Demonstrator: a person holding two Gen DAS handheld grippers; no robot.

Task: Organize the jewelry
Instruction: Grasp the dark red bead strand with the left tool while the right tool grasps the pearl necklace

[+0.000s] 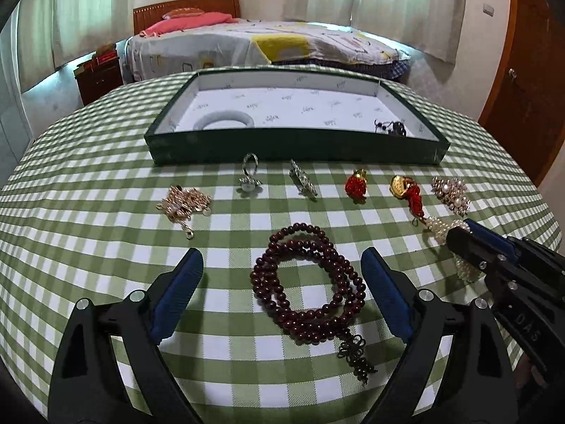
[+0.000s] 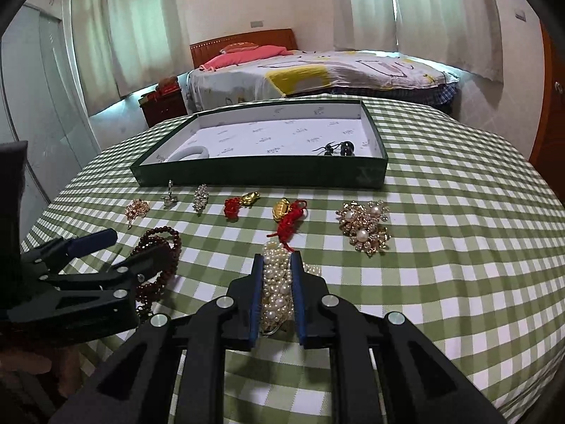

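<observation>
My left gripper (image 1: 282,258) is open, its fingers on either side of a dark red bead necklace (image 1: 307,279) that lies on the checked cloth. My right gripper (image 2: 277,259) is shut on a pearl bracelet (image 2: 277,289) low over the cloth; it shows at the right of the left wrist view (image 1: 459,228). A green tray (image 1: 296,148) with a white lining stands behind, holding a white bangle (image 1: 224,120) and dark bead earrings (image 1: 392,128).
A row of small pieces lies before the tray: a gold brooch (image 1: 183,203), a silver ring (image 1: 250,176), a crystal clip (image 1: 303,182), a red charm (image 1: 356,185), a gold charm with red cord (image 1: 406,189), a pearl brooch (image 2: 365,226). A bed stands behind the table.
</observation>
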